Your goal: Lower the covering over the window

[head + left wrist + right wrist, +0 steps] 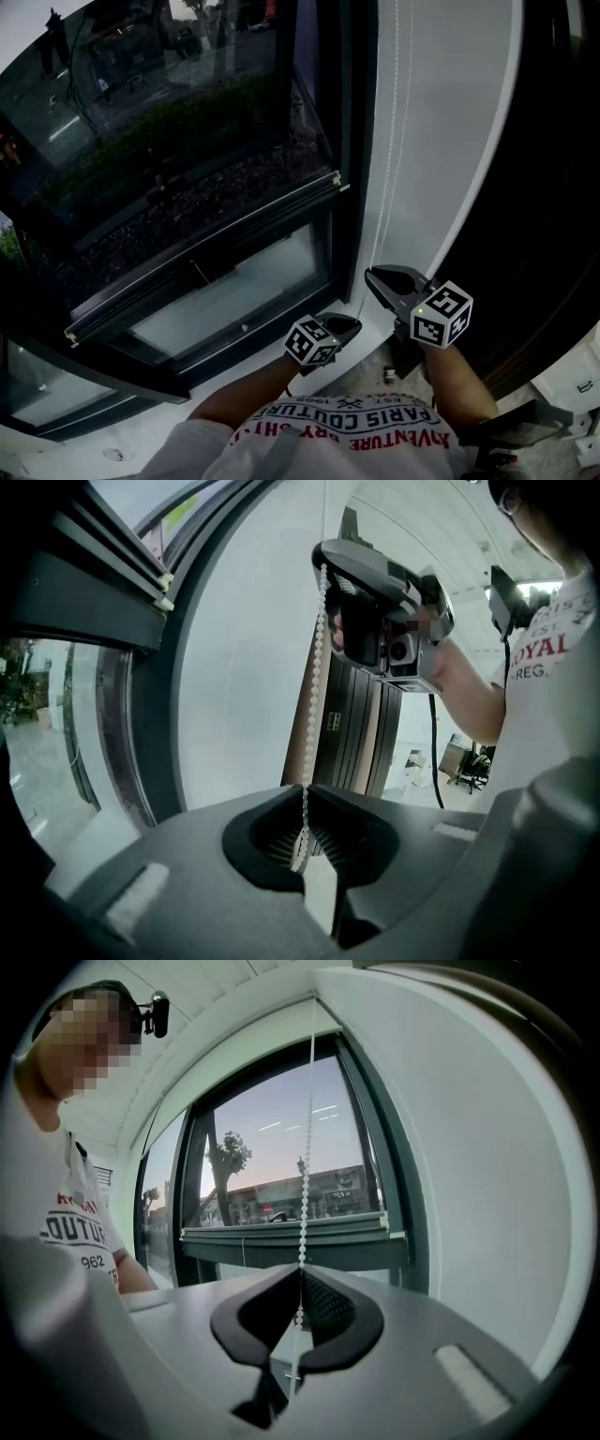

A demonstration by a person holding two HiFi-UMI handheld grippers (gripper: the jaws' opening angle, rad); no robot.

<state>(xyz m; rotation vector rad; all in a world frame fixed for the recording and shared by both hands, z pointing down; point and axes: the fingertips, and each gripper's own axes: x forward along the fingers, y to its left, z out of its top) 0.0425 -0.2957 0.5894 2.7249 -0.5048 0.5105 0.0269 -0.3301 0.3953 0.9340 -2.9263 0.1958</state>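
Note:
A white bead chain point(383, 159) hangs down the white wall beside the window. The dark blind's bottom bar point(202, 251) crosses the window point(141, 112) about halfway down, tilted in the head view. My right gripper point(370, 276) is shut on the chain, the beads point(305, 1157) running straight into its closed jaws point(300, 1271). Just below it, my left gripper point(353, 322) also pinches the chain point(316, 667) between its closed tips point(306, 787). The left gripper view shows the right gripper point(325, 562) clamped on the same strand higher up.
The white sill point(281, 384) runs under the window frame point(352, 141). A dark panel point(525, 187) stands to the right of the white wall strip point(450, 122). The person's shirt point(347, 436) fills the bottom of the head view. Trees and buildings point(281, 1194) show outside.

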